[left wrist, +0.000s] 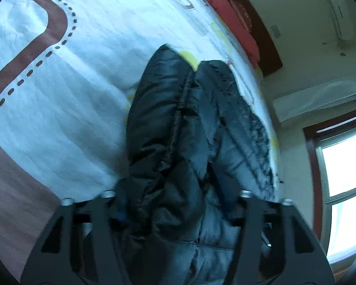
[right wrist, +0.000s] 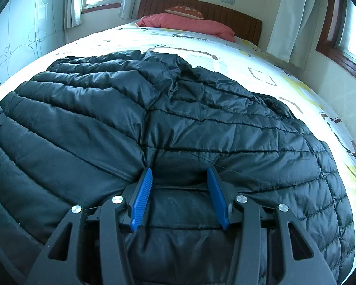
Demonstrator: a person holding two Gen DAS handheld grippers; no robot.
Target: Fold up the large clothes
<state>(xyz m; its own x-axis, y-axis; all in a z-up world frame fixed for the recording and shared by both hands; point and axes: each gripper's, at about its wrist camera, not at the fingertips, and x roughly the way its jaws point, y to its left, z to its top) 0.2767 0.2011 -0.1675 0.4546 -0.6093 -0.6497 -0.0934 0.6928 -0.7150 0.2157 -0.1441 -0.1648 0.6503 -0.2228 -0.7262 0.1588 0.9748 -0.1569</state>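
Right gripper (right wrist: 180,187): black frame with triangular cutouts, four round silver screws, two ribbed blue finger pads (right wrist: 141,199). Left gripper (left wrist: 178,213): same black frame, silver screws, pads mostly hidden, one blue sliver showing.

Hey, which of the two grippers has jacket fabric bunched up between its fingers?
The left gripper: the black puffer jacket is gathered between its fingers. The right gripper stands open, pressed onto the flat jacket.
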